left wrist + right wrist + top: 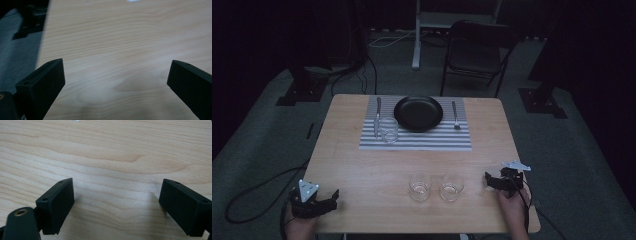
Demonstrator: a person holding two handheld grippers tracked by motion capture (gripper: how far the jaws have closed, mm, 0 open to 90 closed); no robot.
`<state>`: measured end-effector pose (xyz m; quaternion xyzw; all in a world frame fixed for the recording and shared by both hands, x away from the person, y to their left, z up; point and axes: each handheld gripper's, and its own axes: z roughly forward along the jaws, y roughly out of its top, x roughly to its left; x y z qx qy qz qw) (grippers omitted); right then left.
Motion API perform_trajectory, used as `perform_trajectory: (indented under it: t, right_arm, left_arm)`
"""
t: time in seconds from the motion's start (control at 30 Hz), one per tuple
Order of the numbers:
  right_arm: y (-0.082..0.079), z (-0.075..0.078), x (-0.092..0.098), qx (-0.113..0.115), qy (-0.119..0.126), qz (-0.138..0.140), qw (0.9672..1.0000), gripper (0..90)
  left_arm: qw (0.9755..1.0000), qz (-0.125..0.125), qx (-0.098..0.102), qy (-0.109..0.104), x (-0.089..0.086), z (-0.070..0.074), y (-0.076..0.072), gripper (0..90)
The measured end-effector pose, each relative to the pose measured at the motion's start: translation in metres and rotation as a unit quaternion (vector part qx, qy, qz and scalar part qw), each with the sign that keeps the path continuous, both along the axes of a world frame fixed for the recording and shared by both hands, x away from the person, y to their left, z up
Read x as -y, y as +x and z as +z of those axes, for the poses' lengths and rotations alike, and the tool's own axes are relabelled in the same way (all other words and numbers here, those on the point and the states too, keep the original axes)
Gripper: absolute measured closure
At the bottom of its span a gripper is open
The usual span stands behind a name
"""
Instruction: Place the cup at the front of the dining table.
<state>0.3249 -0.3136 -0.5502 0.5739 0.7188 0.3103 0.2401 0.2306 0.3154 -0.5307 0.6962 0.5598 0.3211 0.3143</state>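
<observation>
A black plate (418, 113) rests on a grey striped placemat (414, 141) at the far middle of the wooden table (362, 165). A knife (377, 116) lies left of the plate and a fork (455, 115) right of it. One clear glass (388, 129) stands on the mat beside the knife. Two more glasses (420, 187) (451, 187) stand side by side near the front edge. My left gripper (333, 196) (116, 72) rests open at the front left corner, over bare wood. My right gripper (488, 181) (117, 195) is open at the front right, just right of the glasses, holding nothing.
A dark folding chair (477, 50) stands beyond the table's far side, next to a white stand leg (416, 40). Black stand bases (302, 90) (542, 100) sit on the grey carpet at both sides, and cables (257, 195) trail on the floor at left.
</observation>
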Motion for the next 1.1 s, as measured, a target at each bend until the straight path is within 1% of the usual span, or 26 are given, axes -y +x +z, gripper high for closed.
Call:
perform_trajectory:
  t: [0.07,0.1,0.13,0.17,0.2,0.23,0.27,0.3,0.4,0.5,0.53,0.63,0.67,0.7,0.73,0.8,0.87,0.9,0.93,1.07,1.1]
  right_arm:
    - [0.000,0.000,0.000,0.000,0.000,0.000,1.0000,12.3]
    - [0.000,0.000,0.000,0.000,0.000,0.000,1.0000,12.3]
    - [0.000,0.000,0.000,0.000,0.000,0.000,1.0000,12.4]
    - [0.000,0.000,0.000,0.000,0.000,0.000,1.0000,12.4]
    - [0.000,0.000,0.000,0.000,0.000,0.000,1.0000,12.3]
    - [0.000,0.000,0.000,0.000,0.000,0.000,1.0000,12.3]
    - [0.000,0.000,0.000,0.000,0.000,0.000,1.0000,12.3]
    - [0.000,0.000,0.000,0.000,0.000,0.000,1.0000,12.4]
    - [0.000,0.000,0.000,0.000,0.000,0.000,1.0000,12.3]
    - [0.000,0.000,0.000,0.000,0.000,0.000,1.0000,12.3]
    - [0.000,0.000,0.000,0.000,0.000,0.000,1.0000,12.3]
    - [0.000,0.000,0.000,0.000,0.000,0.000,1.0000,12.3]
    - [0.000,0.000,0.000,0.000,0.000,0.000,1.0000,12.3]
    - [0.000,0.000,0.000,0.000,0.000,0.000,1.0000,12.3]
    - [0.000,0.000,0.000,0.000,0.000,0.000,1.0000,12.3]
    - [0.000,0.000,0.000,0.000,0.000,0.000,1.0000,12.3]
    - [0.000,0.000,0.000,0.000,0.000,0.000,1.0000,12.3]
    - [0.000,0.000,0.000,0.000,0.000,0.000,1.0000,12.3]
    - [0.000,0.000,0.000,0.000,0.000,0.000,1.0000,12.3]
    - [0.000,0.000,0.000,0.000,0.000,0.000,1.0000,12.3]
    - [0.000,0.000,0.000,0.000,0.000,0.000,1.0000,12.3]
  left_arm:
    - [1.0000,0.000,0.000,0.000,0.000,0.000,0.000,2.0]
    - [0.9995,0.032,0.006,-0.001,-0.006,0.001,0.000,2.0]
    - [0.9992,0.039,0.008,-0.004,-0.007,0.001,-0.001,2.0]
    - [0.9992,0.039,0.008,-0.004,-0.007,0.001,-0.001,2.0]
    - [0.9981,0.061,0.009,-0.008,-0.012,0.001,-0.001,2.0]
    - [0.9976,0.067,0.008,-0.013,-0.014,0.001,-0.001,2.0]
    - [0.9973,0.073,0.006,-0.013,-0.015,0.001,-0.001,2.0]
    - [0.9971,0.074,0.010,-0.015,-0.016,0.001,-0.001,2.0]
    - [0.9965,0.083,0.011,-0.009,-0.016,0.001,-0.001,2.0]
    - [0.9959,0.089,0.009,-0.003,-0.015,0.001,0.000,1.9]
    - [0.9954,0.096,0.005,0.002,-0.017,0.001,0.000,2.0]
    - [0.9948,0.101,0.005,-0.001,-0.018,0.001,0.000,2.0]
    - [0.9940,0.110,0.002,0.004,-0.018,0.000,0.001,2.0]
    - [0.9939,0.110,0.004,0.005,-0.018,0.001,0.001,2.0]
    - [0.9935,0.113,0.001,0.011,-0.018,0.001,0.001,2.0]
    - [0.9937,0.112,0.001,0.013,-0.017,0.000,0.002,2.0]
    - [0.9934,0.113,-0.005,0.021,-0.016,-0.001,0.003,2.0]
    - [0.9938,0.109,-0.006,0.020,-0.016,-0.001,0.003,2.0]
    - [0.9935,0.111,-0.006,0.023,-0.015,-0.001,0.004,2.0]
    - [0.9921,0.118,-0.021,0.037,-0.014,-0.004,0.006,2.0]
    - [0.9921,0.118,-0.021,0.037,-0.014,-0.004,0.006,2.0]
